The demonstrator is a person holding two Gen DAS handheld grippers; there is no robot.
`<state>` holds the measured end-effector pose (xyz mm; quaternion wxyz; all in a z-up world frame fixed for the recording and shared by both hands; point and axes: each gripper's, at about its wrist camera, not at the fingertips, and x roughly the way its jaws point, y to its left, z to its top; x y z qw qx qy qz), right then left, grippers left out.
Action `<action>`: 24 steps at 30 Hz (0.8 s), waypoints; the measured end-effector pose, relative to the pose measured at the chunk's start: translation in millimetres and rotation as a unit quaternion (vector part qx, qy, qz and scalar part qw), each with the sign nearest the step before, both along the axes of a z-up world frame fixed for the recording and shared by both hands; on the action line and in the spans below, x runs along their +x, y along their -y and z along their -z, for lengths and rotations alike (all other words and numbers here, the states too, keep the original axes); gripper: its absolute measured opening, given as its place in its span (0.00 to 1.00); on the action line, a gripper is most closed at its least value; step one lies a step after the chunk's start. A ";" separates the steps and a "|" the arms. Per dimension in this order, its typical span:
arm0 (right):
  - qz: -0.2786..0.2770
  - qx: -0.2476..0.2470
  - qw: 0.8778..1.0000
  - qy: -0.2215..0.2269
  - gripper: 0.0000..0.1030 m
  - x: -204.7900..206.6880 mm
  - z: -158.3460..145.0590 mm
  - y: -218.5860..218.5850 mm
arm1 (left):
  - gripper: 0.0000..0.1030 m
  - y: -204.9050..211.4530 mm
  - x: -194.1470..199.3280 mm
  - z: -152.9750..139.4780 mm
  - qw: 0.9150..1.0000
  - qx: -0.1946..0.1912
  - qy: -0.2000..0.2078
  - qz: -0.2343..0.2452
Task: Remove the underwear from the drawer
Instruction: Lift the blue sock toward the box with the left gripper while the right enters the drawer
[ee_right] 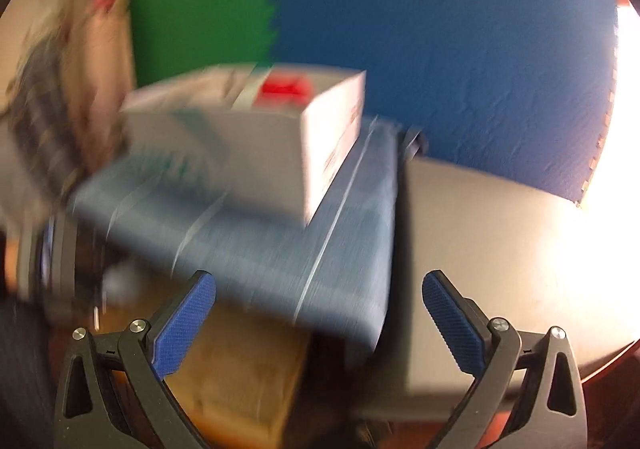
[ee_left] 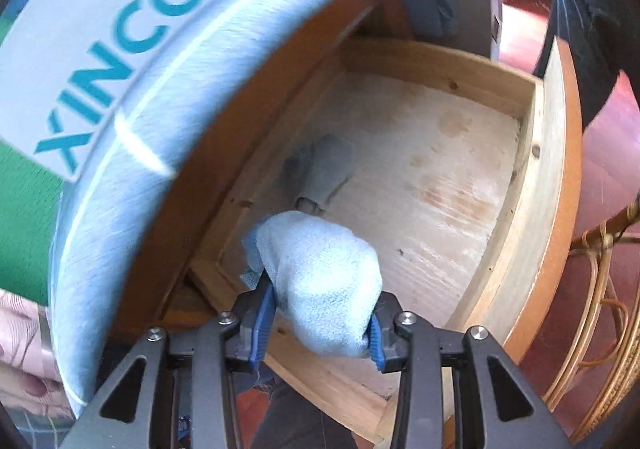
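Two pieces of cloth show in the left wrist view: one pale blue, terry-textured bundle of underwear (ee_left: 320, 281), pinched between the blue pads of the left hand-held gripper (ee_left: 316, 329) and held above the near end of the drawer, and one grey-blue folded piece (ee_left: 320, 169) lying on the bare floor of the one open wooden drawer (ee_left: 532, 185), at about twelve o'clock from the bundle. A pale box printed "XINCCI" (ee_left: 120, 49) fills the ten o'clock side.

The right wrist view, blurred, shows none of the cloth. There the right hand-held gripper (ee_right: 320, 317) stands spread with nothing between its pads, before one white box with a red patch (ee_right: 256, 137) stacked on a blue striped slab (ee_right: 280, 245); beyond lie one blue mat (ee_right: 460, 49) and one green mat (ee_right: 200, 9).
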<state>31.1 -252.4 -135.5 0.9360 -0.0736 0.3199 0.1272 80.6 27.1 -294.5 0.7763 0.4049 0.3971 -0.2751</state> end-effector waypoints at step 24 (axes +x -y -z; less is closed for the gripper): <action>-0.065 -0.049 0.960 -0.269 0.99 55.7 158.3 -111.1 | 0.38 -55.9 -69.2 -147.3 0.994 -0.019 0.101 0.038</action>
